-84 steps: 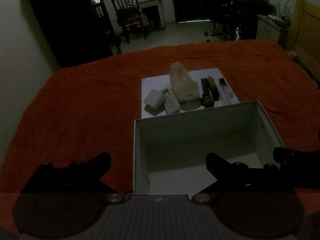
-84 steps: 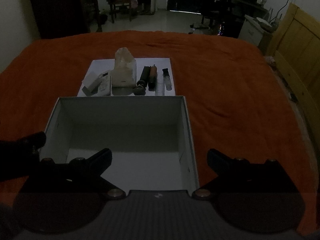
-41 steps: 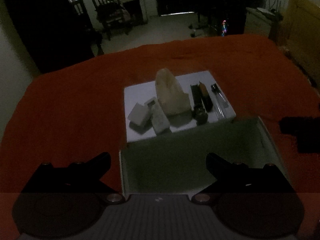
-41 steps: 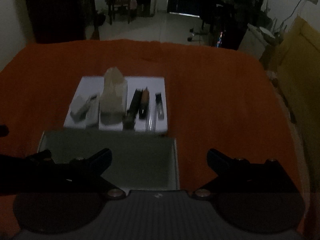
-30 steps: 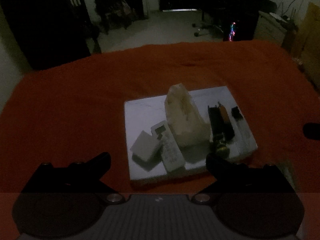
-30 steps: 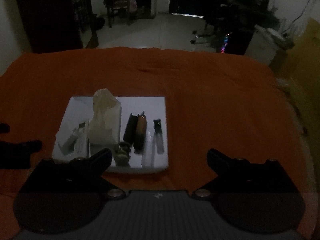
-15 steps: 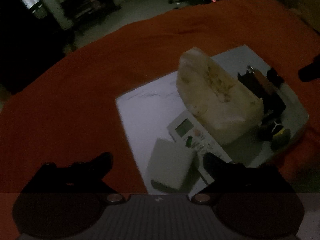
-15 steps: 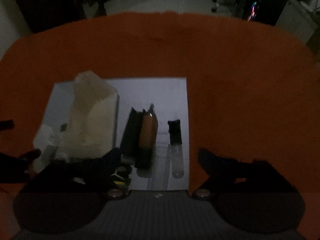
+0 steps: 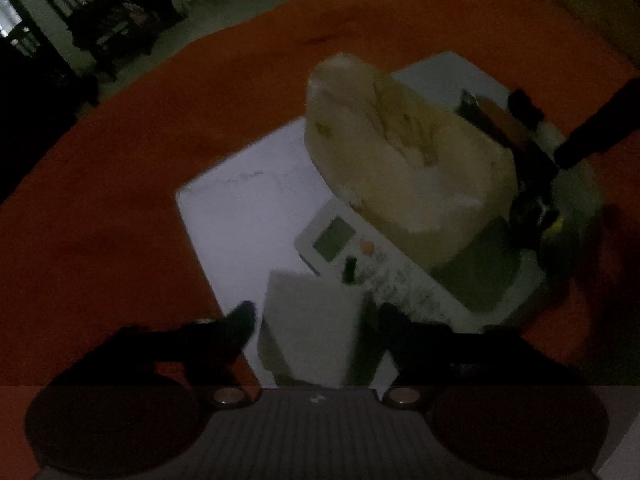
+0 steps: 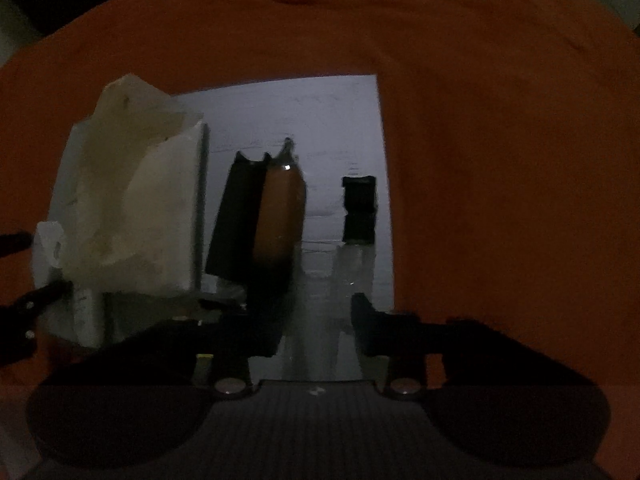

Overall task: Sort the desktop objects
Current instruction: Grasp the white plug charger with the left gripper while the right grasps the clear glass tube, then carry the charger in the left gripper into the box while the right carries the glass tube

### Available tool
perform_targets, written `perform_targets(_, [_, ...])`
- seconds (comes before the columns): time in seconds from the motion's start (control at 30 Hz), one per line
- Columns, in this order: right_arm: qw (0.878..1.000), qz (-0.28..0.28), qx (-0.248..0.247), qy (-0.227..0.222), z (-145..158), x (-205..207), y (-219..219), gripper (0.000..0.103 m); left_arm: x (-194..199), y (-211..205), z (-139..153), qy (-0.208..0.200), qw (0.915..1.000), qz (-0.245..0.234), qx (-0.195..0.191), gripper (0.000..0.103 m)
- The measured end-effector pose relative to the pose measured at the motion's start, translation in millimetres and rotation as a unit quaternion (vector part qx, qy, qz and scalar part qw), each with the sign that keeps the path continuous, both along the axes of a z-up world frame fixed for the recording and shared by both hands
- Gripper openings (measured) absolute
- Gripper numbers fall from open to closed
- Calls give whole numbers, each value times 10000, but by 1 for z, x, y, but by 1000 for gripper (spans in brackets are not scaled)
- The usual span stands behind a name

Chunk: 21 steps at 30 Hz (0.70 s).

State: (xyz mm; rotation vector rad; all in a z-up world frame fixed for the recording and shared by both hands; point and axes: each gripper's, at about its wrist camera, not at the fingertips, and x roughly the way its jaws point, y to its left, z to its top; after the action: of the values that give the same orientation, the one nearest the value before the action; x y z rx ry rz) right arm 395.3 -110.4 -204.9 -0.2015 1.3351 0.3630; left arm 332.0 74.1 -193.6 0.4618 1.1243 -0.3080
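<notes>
Down low over the white board (image 9: pixel 240 208), we have both grippers pitched steeply toward the things laid out on it, the board itself resting on the orange bedcover (image 10: pixel 500 160). Our left gripper (image 9: pixel 314 322) is closing, its dark fingers (image 9: pixel 240 320) set either side of the small white box (image 9: pixel 312 320) at the board's near edge; whether the pads already press it we cannot tell in this dim, blurred view. Just beyond the box lies the white remote control (image 9: pixel 360 256), and behind that, against it, the pale tissue pack (image 9: pixel 400 160) stands tall. Our right gripper (image 10: pixel 316 320) is closing too, over the clear tube (image 10: pixel 352 268) with the black cap (image 10: pixel 359 208) near the board's right edge; the tube lies between the fingers and they do not seem to touch it yet. Close on the tube's left sit a brown case (image 10: pixel 280 208) and a black case (image 10: pixel 236 216) side by side, the left finger right against their near ends, with the tissue pack further left. At the right edge of the left view, the other gripper's dark finger reaches in over the board's far right corner
</notes>
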Motion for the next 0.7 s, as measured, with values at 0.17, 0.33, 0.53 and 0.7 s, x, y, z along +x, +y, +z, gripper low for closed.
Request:
perform_targets(0.17, [9994,114,-300,105,-4,-15,3,37,-3,4,-1,-48,10000,-24,-28,53])
perform_targets(0.33, [9987,142,-444,195,-16,-27,7,35,-2,2,0,-51,10000,22,6,52])
perform_targets(0.53, [9985,203,-481,167,-8,-40,4,32,5,0,-1,332,9952,902,202,51])
perform_targets(0.7, [9980,202,-532,262,-5,-51,2,32,5,-3,-3,506,9896,1295,363,52])
